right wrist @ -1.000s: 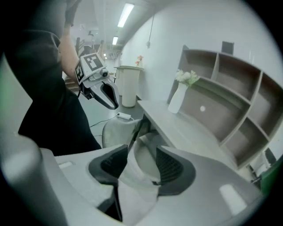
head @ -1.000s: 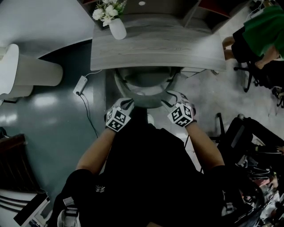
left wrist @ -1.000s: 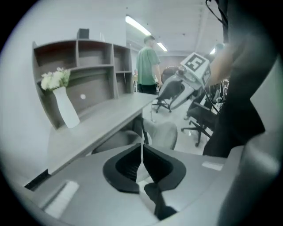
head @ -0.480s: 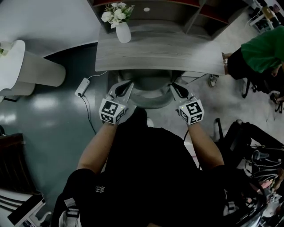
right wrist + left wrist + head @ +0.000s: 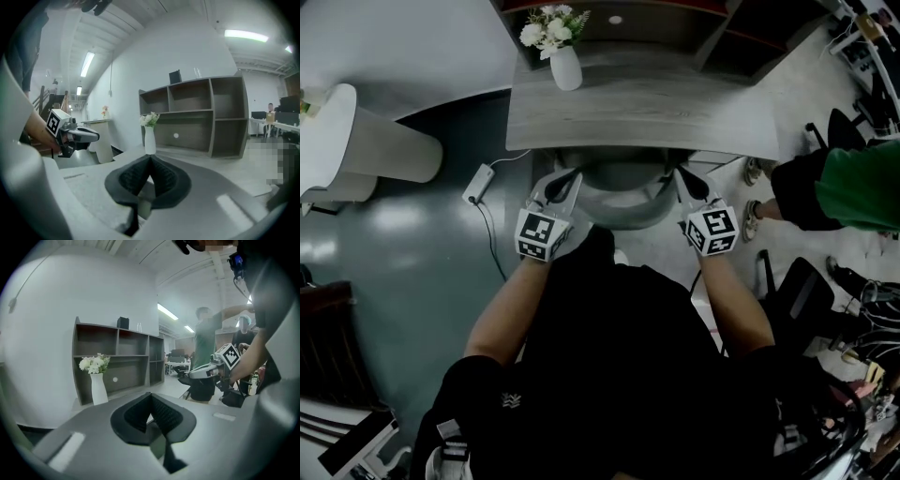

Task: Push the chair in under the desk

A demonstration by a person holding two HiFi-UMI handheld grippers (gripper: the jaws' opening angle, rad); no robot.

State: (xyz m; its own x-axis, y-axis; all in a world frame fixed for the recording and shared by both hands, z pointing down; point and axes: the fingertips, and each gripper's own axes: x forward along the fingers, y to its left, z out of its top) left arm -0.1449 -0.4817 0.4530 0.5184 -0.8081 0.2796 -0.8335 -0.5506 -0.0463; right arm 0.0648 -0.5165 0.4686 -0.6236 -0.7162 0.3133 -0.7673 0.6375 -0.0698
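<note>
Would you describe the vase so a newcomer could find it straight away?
Find the grey wood-grain desk in front of the dark open shelving. At its far left corner stands a slim white vase of white flowers. It alone stands on the desktop; the grey chair sits lower, at the near edge.

Head view dim and underexposed, dark clothing (image 5: 619,375) nearly detail-less, soft glare on glossy floor (image 5: 394,217). Gripper views brighter, lit by ceiling strip lights (image 5: 246,34); strong fisheye bend, black vignetted corners, close foreground out of focus

Both arms reach forward — left hand-held gripper (image 5: 565,185) and right hand-held gripper (image 5: 686,180) jaws together.
</note>
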